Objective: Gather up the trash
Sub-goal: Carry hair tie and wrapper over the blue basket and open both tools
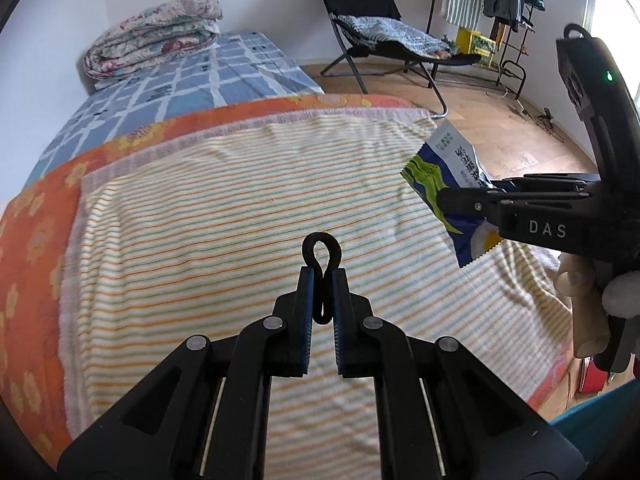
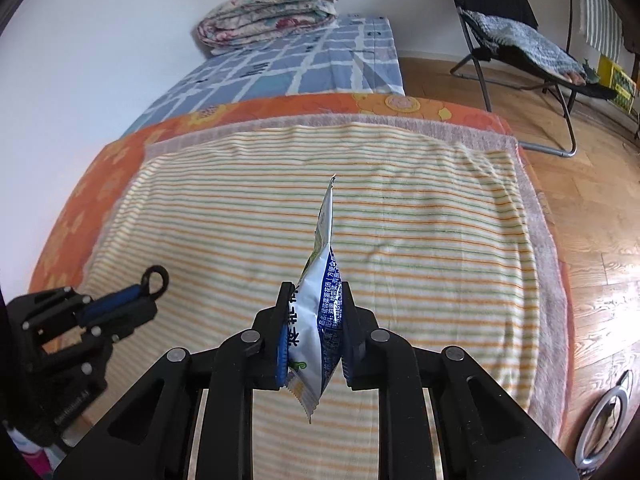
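Note:
My left gripper (image 1: 322, 276) is shut on a small black elastic loop (image 1: 322, 246), which sticks up past the fingertips above the striped blanket (image 1: 200, 220). In the right wrist view the same gripper (image 2: 140, 292) and loop (image 2: 157, 278) appear at the lower left. My right gripper (image 2: 314, 292) is shut on a blue, white and green snack packet (image 2: 308, 340), held edge-on above the blanket (image 2: 400, 240). From the left wrist view, that right gripper (image 1: 452, 200) comes in from the right with the packet (image 1: 444, 164) hanging in its pads. A hand (image 1: 580, 300) holds its grip.
The blanket lies over an orange flowered sheet (image 2: 120, 168) on a bed, with a blue checked sheet and a folded quilt (image 2: 268, 8) beyond. A black folding chair (image 1: 360, 20) and a clothes rack (image 1: 508, 0) stand on the wooden floor (image 2: 592, 240). A ring (image 2: 604, 420) lies at lower right.

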Motion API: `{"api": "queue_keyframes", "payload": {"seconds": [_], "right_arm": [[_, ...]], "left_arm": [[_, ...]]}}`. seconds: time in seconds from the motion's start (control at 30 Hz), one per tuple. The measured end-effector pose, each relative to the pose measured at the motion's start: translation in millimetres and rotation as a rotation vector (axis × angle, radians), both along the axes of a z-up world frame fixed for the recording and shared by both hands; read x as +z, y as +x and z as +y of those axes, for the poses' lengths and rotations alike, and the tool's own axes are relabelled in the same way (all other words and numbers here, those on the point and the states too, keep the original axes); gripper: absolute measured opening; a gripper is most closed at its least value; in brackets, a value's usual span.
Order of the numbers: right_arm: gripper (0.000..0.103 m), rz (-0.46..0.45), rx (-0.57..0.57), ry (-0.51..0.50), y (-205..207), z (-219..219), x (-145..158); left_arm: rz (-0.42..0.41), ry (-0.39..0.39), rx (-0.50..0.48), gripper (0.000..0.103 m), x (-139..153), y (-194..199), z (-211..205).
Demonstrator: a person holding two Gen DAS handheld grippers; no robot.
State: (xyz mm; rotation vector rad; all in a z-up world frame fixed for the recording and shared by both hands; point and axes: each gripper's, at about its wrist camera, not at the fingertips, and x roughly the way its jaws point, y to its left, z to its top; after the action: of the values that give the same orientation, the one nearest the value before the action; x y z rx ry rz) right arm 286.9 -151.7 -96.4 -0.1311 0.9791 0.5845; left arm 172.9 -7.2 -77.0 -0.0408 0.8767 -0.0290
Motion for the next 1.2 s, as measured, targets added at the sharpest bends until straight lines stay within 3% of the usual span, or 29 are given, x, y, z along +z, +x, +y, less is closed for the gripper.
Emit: {"api": "queue_keyframes", "payload": {"seconds": [0.3,0.63,0.9,1.2], "right_arm": [[0.018,-0.066,0.047,0.024,-58,-11,40],[0.018,-0.110,0.148,0.048,-139,-29,58],[0.018,-0.137,0.240,0.044,-203,-42,53],[0.018,-0.073,0.331,0.019,-254,-51,22]], "left_arm": [[-0.049,-0.008,0.008,0.007,39,-57,-5],[-0.054,-0.016,0.016,0.007,47,-128,-16],[-0.050,-0.055,0.050,0.007,46,-177,-10],[-0.007,-0.043,0.045,0.007,24,-221,-21]]}}
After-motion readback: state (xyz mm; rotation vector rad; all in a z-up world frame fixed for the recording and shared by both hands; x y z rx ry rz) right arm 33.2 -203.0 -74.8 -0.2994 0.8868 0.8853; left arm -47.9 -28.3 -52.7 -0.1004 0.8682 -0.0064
